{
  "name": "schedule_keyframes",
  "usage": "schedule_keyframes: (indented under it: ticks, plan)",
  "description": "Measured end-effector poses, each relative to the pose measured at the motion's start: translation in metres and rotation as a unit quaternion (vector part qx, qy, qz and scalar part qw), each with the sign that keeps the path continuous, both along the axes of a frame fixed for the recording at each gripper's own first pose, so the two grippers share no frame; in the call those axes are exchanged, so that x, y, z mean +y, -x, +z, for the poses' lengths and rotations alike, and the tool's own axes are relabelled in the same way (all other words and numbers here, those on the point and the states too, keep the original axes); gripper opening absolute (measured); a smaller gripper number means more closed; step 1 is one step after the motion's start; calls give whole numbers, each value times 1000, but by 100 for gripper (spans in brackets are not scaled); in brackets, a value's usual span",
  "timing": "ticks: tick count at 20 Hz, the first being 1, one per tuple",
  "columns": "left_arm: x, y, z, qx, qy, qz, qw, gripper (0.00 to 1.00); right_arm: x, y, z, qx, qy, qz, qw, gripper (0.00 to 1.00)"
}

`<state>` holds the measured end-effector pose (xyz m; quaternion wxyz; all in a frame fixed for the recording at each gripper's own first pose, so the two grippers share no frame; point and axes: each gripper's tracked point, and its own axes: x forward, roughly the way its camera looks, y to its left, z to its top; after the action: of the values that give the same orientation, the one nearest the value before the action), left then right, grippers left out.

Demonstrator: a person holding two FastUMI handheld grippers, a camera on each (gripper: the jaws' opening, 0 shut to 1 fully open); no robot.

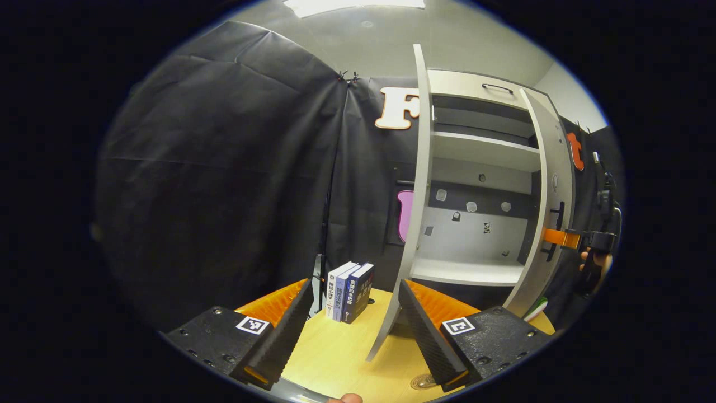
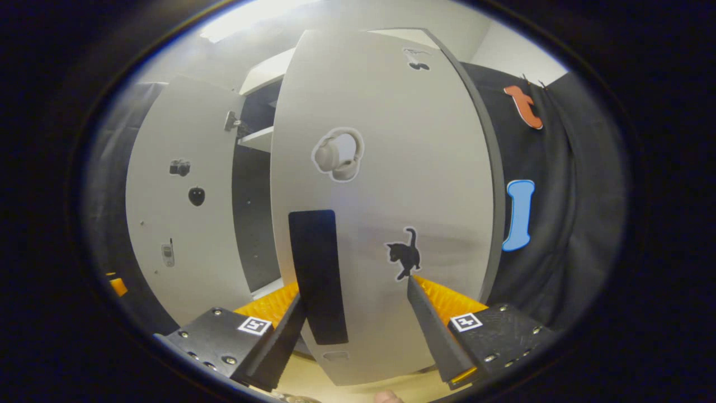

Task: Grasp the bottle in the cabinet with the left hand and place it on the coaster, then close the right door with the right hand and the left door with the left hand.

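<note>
Grey right door (image 2: pixel 386 184), upright, is faced dead ahead by the right gripper (image 2: pixel 355 330), spread empty; left gripper (image 1: pixel 352 330) also spread.

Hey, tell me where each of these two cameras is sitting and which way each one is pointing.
Left gripper view: rides the left gripper, fingers apart, facing the open cabinet over the wooden table; books stand left of the left door; the other gripper and a hand show at the right door.
Right gripper view: rides the right gripper, close against the right door's outer face with its dark handle, fingers apart.
Shared: both doors, cabinet shelves.
</note>
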<state>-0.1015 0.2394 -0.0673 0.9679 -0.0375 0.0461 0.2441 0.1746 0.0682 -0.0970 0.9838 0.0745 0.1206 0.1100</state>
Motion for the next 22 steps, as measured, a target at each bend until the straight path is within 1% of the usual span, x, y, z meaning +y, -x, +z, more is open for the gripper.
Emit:
schedule_keyframes:
  ticks: [1,3,4,5,6,7,8,9,10,11,15,16,17,18,19,20,21,22]
  plan:
    - [3,-1,1,-1,0,1,1000,97,1,-4,0,1,-2,-2,1000,100]
    - [8,-2,0,0,0,3,1000,97,4,-7,0,-3,3,-7,1000,100]
    - [10,-3,0,0,-1,4,1000,94,4,-7,0,-6,7,-9,1000,100]
    - [14,-4,-1,1,-2,5,1000,97,5,-8,0,-7,11,-12,1000,100]
    - [18,-5,-1,2,-3,5,1000,97,8,-11,-1,-6,13,-17,1000,100]
    - [21,-6,-1,2,-4,6,1000,94,9,-14,-2,-7,15,-21,1000,97]
    - [24,-7,0,2,-4,6,1000,94,10,-17,-4,-6,15,-24,1000,100]
    - [25,-7,0,2,-5,6,1000,93,11,-19,-5,-6,14,-27,1000,100]
    - [28,-8,0,3,-6,6,1000,94,13,-23,-5,-5,13,-29,999,97]
    - [30,-7,0,3,-7,8,1000,97,15,-27,-5,-6,12,-30,999,100]
    - [40,-8,-2,7,-8,15,1000,97,21,-44,-7,-6,10,-37,999,100]
    - [43,-9,-1,7,-9,17,1000,94,23,-46,-8,-7,8,-38,999,100]
    - [46,-10,0,7,-10,18,1000,97,23,-49,-8,-7,7,-43,999,100]
    - [48,-10,0,7,-12,21,1000,94,24,-50,-8,-10,10,-47,999,100]
    - [49,-10,2,6,-14,22,1000,96,24,-52,-9,-12,12,-51,999,100]
    - [50,-11,3,7,-16,22,1000,94,25,-55,-9,-13,13,-56,998,100]
    - [51,-12,3,8,-17,22,1000,97,25,-57,-9,-14,13,-60,998,100]
    - [53,-12,2,10,-20,23,1000,97,25,-58,-10,-16,15,-65,998,100]
